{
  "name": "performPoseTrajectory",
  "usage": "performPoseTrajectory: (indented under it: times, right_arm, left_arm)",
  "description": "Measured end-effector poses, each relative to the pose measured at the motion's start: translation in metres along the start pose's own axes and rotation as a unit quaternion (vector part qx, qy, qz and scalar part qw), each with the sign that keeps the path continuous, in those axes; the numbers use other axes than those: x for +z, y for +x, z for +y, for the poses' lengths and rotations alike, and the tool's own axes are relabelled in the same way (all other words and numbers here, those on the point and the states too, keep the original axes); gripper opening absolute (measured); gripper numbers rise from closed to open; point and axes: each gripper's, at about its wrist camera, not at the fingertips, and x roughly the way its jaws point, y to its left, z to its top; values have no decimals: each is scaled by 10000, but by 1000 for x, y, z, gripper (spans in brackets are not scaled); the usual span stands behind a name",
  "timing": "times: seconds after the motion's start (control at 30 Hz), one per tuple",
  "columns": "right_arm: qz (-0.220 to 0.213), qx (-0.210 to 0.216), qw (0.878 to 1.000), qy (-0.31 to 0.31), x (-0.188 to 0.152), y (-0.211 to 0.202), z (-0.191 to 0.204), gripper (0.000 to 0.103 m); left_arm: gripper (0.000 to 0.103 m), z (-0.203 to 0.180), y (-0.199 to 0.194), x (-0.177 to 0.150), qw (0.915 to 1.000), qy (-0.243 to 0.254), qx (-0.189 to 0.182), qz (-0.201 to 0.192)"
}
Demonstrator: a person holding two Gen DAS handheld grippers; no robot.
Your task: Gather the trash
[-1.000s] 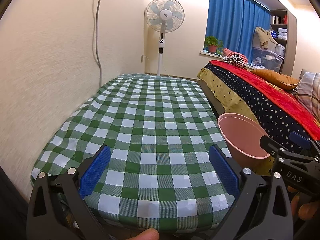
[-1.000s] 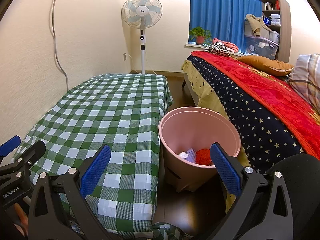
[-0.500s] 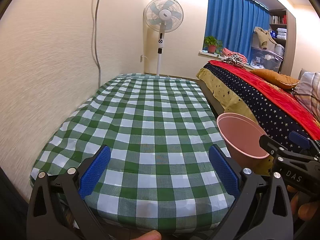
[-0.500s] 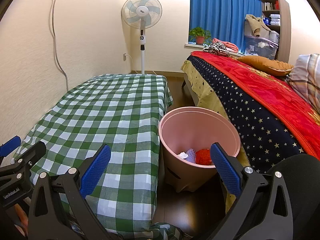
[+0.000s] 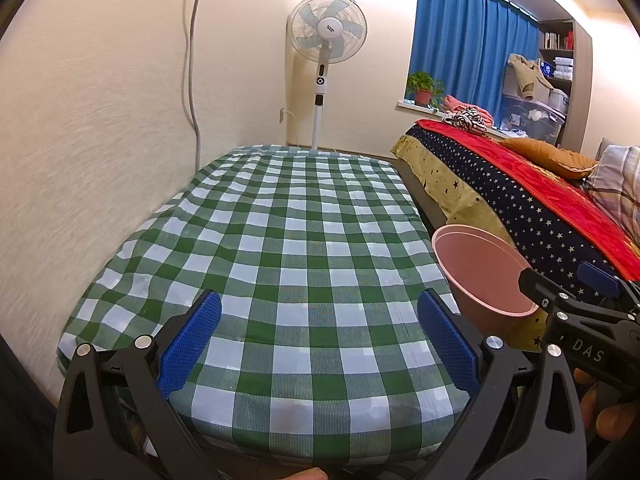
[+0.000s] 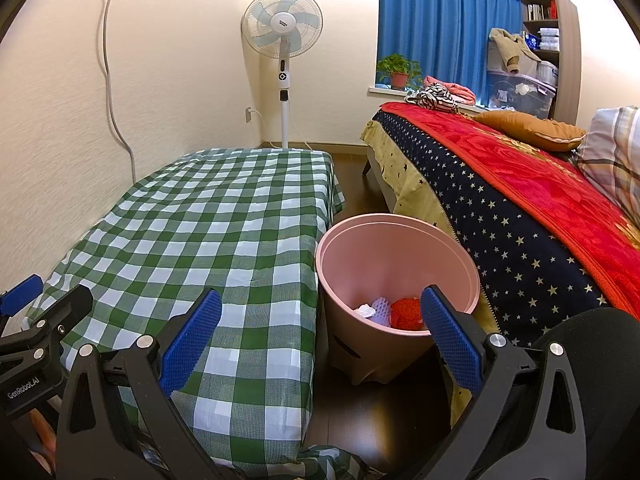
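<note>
Fingers of left gripper (image 5: 318,340) and right gripper (image 6: 320,340) spread wide, empty, over near worktop (image 5: 304,240) edge, pink bin (image 6: 396,276) right of it, trash (image 6: 394,312) inside

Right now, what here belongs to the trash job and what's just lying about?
Job:
pink bin
trash pieces in it
left tool, open
right tool, open

Lying about:
checked table
fan
bed
potted plant

Checked tablecloth (image 5: 288,248) covers the table; pink bin (image 6: 396,264) (on floor) beside.
</note>
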Motion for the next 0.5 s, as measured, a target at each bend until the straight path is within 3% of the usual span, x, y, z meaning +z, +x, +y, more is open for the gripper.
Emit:
performPoseTrajectory:
  times: [0.5]
  right_arm:
    - [-2, -2, 10000, -5, 0, 0, 0, 98]
  left_arm:
    - [95, -1, 1, -2, 10000, 8, -48, -14]
